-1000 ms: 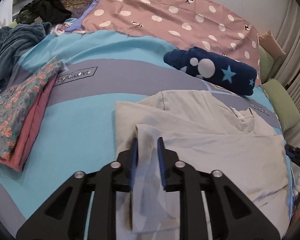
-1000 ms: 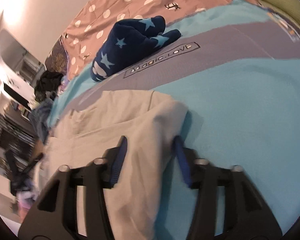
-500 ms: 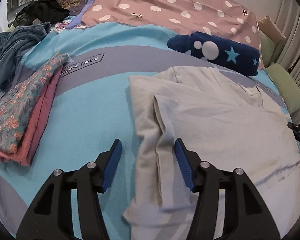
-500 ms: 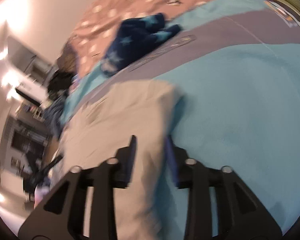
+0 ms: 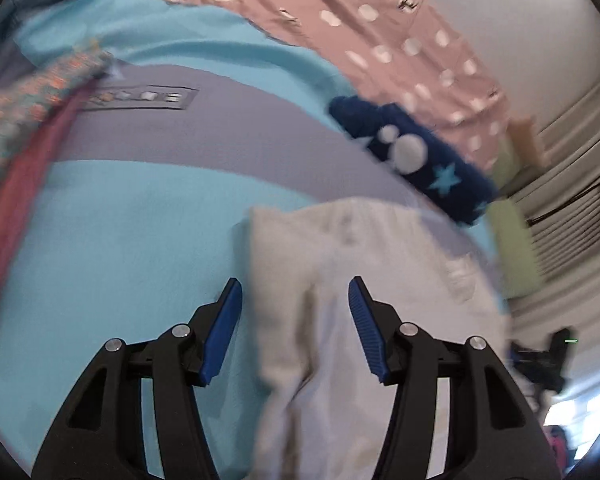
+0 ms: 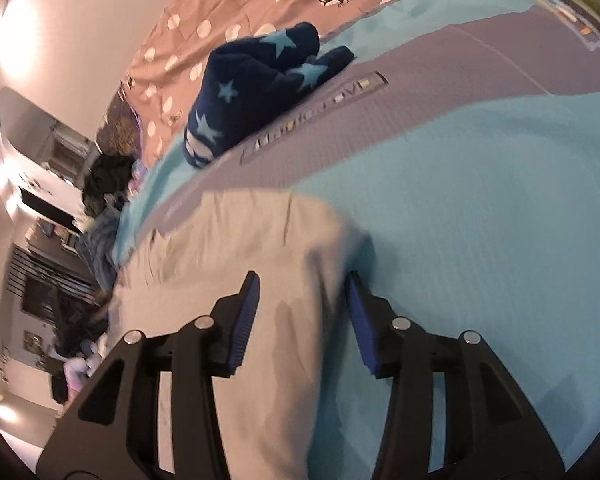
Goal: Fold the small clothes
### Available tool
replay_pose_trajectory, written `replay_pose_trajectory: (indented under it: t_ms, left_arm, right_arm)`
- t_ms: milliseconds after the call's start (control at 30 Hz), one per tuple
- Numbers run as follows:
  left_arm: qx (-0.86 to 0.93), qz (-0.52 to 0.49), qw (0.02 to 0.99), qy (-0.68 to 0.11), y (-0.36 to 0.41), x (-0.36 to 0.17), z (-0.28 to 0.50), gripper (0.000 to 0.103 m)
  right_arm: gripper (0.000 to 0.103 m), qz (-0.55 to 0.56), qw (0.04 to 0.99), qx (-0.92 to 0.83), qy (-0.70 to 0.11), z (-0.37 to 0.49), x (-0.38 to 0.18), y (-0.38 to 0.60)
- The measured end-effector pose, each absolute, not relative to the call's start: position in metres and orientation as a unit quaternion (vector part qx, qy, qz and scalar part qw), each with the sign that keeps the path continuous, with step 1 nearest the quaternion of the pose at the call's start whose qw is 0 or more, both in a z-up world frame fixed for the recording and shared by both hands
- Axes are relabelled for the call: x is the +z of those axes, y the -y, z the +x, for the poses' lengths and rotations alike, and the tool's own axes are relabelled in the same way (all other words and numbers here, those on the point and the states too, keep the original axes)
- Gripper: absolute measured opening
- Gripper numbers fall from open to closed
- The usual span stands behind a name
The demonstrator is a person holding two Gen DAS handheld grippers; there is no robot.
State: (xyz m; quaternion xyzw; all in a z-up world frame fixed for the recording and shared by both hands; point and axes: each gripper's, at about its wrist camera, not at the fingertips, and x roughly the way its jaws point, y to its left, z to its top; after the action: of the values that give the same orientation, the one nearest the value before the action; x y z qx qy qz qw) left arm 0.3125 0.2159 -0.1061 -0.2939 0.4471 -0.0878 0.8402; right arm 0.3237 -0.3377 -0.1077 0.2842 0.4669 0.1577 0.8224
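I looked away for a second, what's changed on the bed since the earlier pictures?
The left claw let go of the cream garment: its jaws have just been opening and now straddle the fold without pinching. The right claw straddles its edge, open too. The navy star fleece and bedspread stayed put.

The bed cover [image 5: 148, 216] is bright sky blue with a wide grey-purple stripe across it. The small garment [image 5: 364, 248] lying on it is a pale cream white all over. Behind it sits a dark blue fluffy bundle [image 6: 256, 84] with light blue stars and white round spots. The sheet [image 5: 380, 32] at the back is dusty pink with white dots and tiny black shapes. At the left edge lies a folded cloth [image 5: 24, 120] that looks flowery, orange on blue-green, with a red-pink side, though it is blurry. Both grippers are black with blue pads [image 5: 224, 328].
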Motion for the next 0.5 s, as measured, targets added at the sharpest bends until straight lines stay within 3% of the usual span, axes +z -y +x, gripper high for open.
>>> replay_pose_trajectory:
  t_ms: [33, 67, 100, 133, 233, 367, 433, 500]
  left_arm:
    - [-0.096, -0.301, 0.838, -0.445, -0.217, -0.107, 0.317, 0.053]
    - [-0.098, -0.298, 0.839, -0.444, -0.217, -0.108, 0.323, 0.049]
    - [-0.094, -0.29, 0.841, -0.446, -0.217, -0.11, 0.329, 0.03]
    - [-0.091, -0.288, 0.842, -0.447, -0.218, -0.114, 0.335, 0.004]
    - [-0.096, -0.282, 0.854, -0.426, -0.216, -0.108, 0.337, 0.004]
    - [-0.085, -0.26, 0.875, -0.4, -0.218, -0.099, 0.34, 0.004]
    - [-0.052, -0.26, 0.868, -0.419, -0.226, -0.116, 0.346, 0.004]
    - [-0.06, -0.293, 0.861, -0.412, -0.235, -0.12, 0.344, 0.004]
  right_arm:
    - [0.029, 0.291, 0.822, 0.16, -0.463, 0.329, -0.109, 0.337]
    - [0.005, 0.293, 0.82, 0.162, -0.464, 0.335, -0.112, 0.336]
    - [0.005, 0.287, 0.823, 0.156, -0.465, 0.338, -0.113, 0.334]
    - [0.005, 0.282, 0.831, 0.157, -0.452, 0.334, -0.108, 0.332]
    - [0.004, 0.25, 0.857, 0.163, -0.419, 0.328, -0.096, 0.329]
    - [0.005, 0.266, 0.84, 0.15, -0.45, 0.337, -0.118, 0.332]
    - [0.016, 0.273, 0.839, 0.142, -0.448, 0.332, -0.111, 0.339]
    - [0.036, 0.25, 0.854, 0.114, -0.442, 0.328, -0.1, 0.343]
